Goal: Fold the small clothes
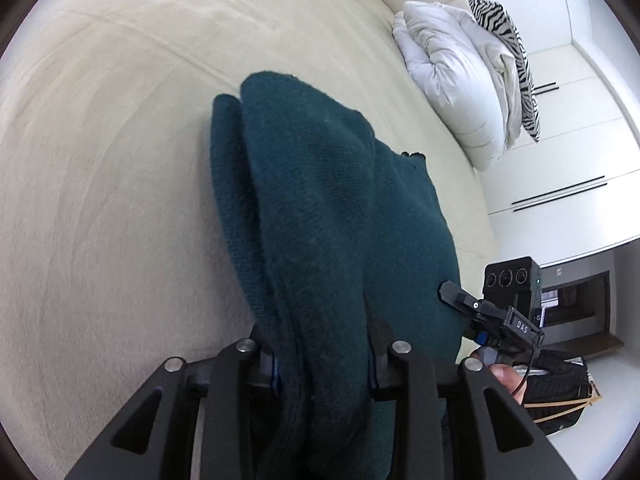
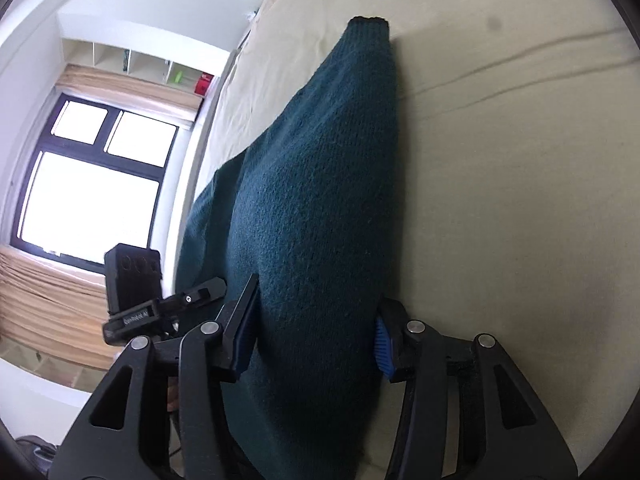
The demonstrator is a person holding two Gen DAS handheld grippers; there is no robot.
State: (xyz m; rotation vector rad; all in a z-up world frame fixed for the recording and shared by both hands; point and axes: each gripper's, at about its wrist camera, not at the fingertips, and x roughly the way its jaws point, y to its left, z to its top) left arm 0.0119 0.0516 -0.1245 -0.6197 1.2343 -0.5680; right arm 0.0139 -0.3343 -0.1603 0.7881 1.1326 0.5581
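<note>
A dark teal knitted garment (image 1: 320, 208) hangs in folds over the cream bed sheet (image 1: 112, 184). My left gripper (image 1: 320, 344) is shut on one end of it; the cloth fills the gap between the fingers. In the right wrist view the same teal garment (image 2: 320, 200) runs away from me to a dark cuff (image 2: 370, 21) resting on the sheet. My right gripper (image 2: 316, 336) is shut on its near end, blue pads (image 2: 382, 344) pressed against the knit. Each gripper shows in the other's view, the right one (image 1: 472, 304) and the left one (image 2: 192, 300).
A folded white duvet (image 1: 452, 88) and a zebra-print pillow (image 1: 508, 52) lie at the head of the bed. White drawers (image 1: 568, 184) stand past the bed's edge. A window (image 2: 92, 184) and shelves (image 2: 132, 64) are beyond the other edge.
</note>
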